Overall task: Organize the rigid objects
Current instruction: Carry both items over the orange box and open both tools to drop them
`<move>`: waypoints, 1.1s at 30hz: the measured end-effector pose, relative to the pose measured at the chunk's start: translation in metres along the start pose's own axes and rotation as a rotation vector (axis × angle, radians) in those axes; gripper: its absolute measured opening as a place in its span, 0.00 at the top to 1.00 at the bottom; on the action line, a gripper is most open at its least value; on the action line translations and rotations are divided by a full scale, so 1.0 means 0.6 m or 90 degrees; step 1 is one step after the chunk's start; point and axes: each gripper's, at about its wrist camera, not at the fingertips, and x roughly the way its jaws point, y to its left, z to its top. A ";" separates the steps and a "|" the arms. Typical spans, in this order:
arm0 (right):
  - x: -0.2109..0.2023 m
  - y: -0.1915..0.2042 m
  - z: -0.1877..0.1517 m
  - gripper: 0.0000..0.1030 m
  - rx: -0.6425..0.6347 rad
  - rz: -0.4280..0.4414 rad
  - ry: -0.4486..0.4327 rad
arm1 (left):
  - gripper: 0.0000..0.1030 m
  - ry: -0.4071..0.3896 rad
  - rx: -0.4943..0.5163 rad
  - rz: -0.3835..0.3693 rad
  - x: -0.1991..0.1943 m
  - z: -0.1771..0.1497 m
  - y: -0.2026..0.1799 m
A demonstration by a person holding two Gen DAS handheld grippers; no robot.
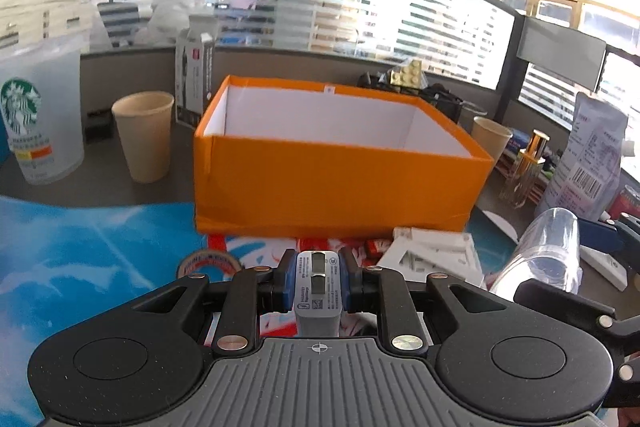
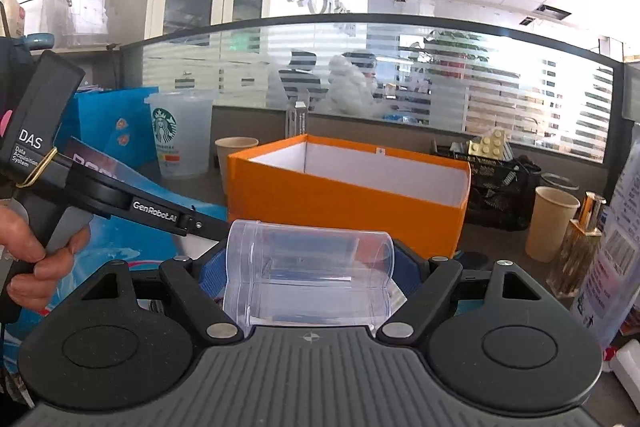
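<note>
Both tools loaded: right tool (image 2: 310, 267) is clamped across a clear jar (image 2: 308, 273) lying on its side, jaws wide; left tool (image 1: 319, 281) is pinched narrow on a grey charger (image 1: 319, 285).

Orange box (image 1: 336, 183) sits dead ahead of both on the bench (image 1: 120, 191), open top, white inside, looks empty as far as I can see. Jar and charger are both short of its near wall, not over it yet.

Next step as I read it: drop both in the box.
- Jar first, it's the bigger item. Lift clear of the near rim, carry to the right half, lower before letting go. Lying sideways it will likely roll, so set it against a wall.
- Charger after, left half. Small and dense, should stay put.
- Keep the tools apart over the box; they're close in the left view.
- Paper cups (image 1: 145, 137) flank the box, avoid clipping them.
</note>
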 end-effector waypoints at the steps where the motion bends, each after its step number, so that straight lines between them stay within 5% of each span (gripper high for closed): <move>1: 0.002 0.000 0.004 0.23 -0.003 0.001 -0.002 | 0.81 -0.005 0.004 0.001 -0.002 0.005 -0.002; 33: 0.091 -0.042 0.168 0.23 -0.004 -0.001 -0.096 | 0.81 -0.143 0.049 0.004 -0.022 0.190 -0.014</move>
